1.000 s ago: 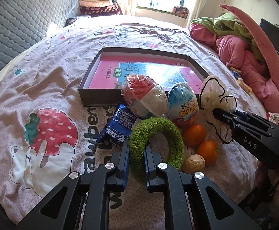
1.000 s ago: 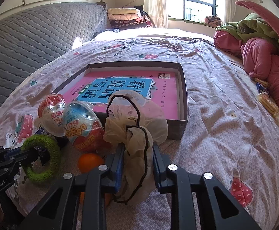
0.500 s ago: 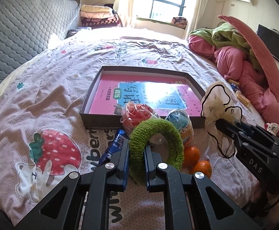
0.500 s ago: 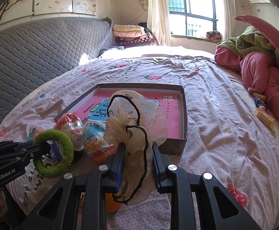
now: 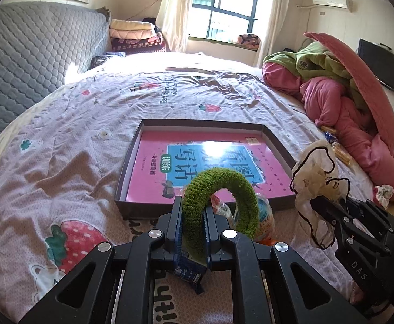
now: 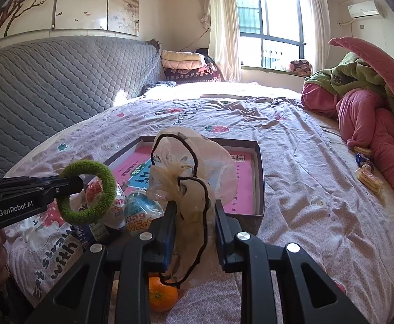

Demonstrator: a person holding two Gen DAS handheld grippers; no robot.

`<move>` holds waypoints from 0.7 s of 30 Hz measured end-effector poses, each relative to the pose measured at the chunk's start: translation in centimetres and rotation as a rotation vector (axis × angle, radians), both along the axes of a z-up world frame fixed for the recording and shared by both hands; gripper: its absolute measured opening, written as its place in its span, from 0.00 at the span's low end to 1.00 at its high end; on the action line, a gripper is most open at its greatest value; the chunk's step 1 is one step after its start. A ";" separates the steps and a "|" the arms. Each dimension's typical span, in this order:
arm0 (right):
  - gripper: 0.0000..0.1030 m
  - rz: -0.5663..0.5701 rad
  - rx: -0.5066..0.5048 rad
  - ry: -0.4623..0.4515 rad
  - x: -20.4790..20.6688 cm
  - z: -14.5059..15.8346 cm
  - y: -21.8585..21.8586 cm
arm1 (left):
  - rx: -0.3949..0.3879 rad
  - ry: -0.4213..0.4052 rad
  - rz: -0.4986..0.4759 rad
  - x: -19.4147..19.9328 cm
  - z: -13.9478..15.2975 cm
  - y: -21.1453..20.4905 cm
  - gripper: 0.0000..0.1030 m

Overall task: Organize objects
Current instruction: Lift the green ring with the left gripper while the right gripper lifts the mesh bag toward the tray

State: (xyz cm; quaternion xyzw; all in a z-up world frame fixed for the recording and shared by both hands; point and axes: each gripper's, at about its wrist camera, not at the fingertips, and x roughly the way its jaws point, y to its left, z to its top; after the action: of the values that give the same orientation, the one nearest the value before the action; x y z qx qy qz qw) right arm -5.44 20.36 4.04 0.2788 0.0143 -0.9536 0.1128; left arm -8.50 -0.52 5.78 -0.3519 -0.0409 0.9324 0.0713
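Above the bed, left hand-held gripper [image 5: 193, 232] clamping fuzzy green ring [image 5: 221, 199], right hand-held gripper [image 6: 193, 232] pinching sheer beige black-edged scrunchie [image 6: 191, 178]

Box [image 5: 275, 137] mid-bed, book [image 5: 205, 167] inside, wrapped eggs [image 6: 140, 213] before it, blankets [image 5: 353, 100] right

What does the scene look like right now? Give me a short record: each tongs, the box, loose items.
left tongs: shut on green ring, lifted off the bed
right tongs: shut on sheer cloth, lifted
box: open, on bed, holds pink book only
loose items: two wrapped eggs, blue packet, orange, in front of the box
bed: strawberry-print cover
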 end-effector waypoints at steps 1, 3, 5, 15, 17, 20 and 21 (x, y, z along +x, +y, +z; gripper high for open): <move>0.25 0.002 0.002 0.003 0.0 0.1 0.0 | 0.000 0.004 -0.002 -0.2 0.2 0.0 0.12; 0.25 0.003 0.002 0.009 -0.1 0.4 -0.2 | -0.007 0.016 -0.008 -0.6 0.6 -0.1 0.12; 0.25 0.009 0.005 0.014 -0.2 0.6 -0.5 | -0.010 0.034 -0.013 -1.0 1.1 -0.2 0.12; 0.25 -0.004 0.017 0.031 -1.1 1.3 -0.8 | -0.016 0.065 -0.006 -3.2 1.9 -1.6 0.12; 0.25 -0.007 0.011 0.029 -1.6 1.4 -0.7 | -0.014 0.067 0.000 -3.7 2.1 -2.0 0.12; 0.25 -0.011 0.012 0.038 -2.3 1.8 -0.8 | -0.023 0.075 0.007 -4.4 2.4 -2.5 0.12; 0.25 -0.012 0.011 0.040 -2.6 1.9 -0.8 | -0.019 0.074 0.010 -4.7 2.5 -2.7 0.12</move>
State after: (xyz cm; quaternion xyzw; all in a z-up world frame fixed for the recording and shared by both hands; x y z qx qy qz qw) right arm -8.02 19.56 5.92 0.2602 0.0202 -0.9596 0.1054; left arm -13.16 -3.20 8.23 -0.3176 -0.0310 0.9455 0.0649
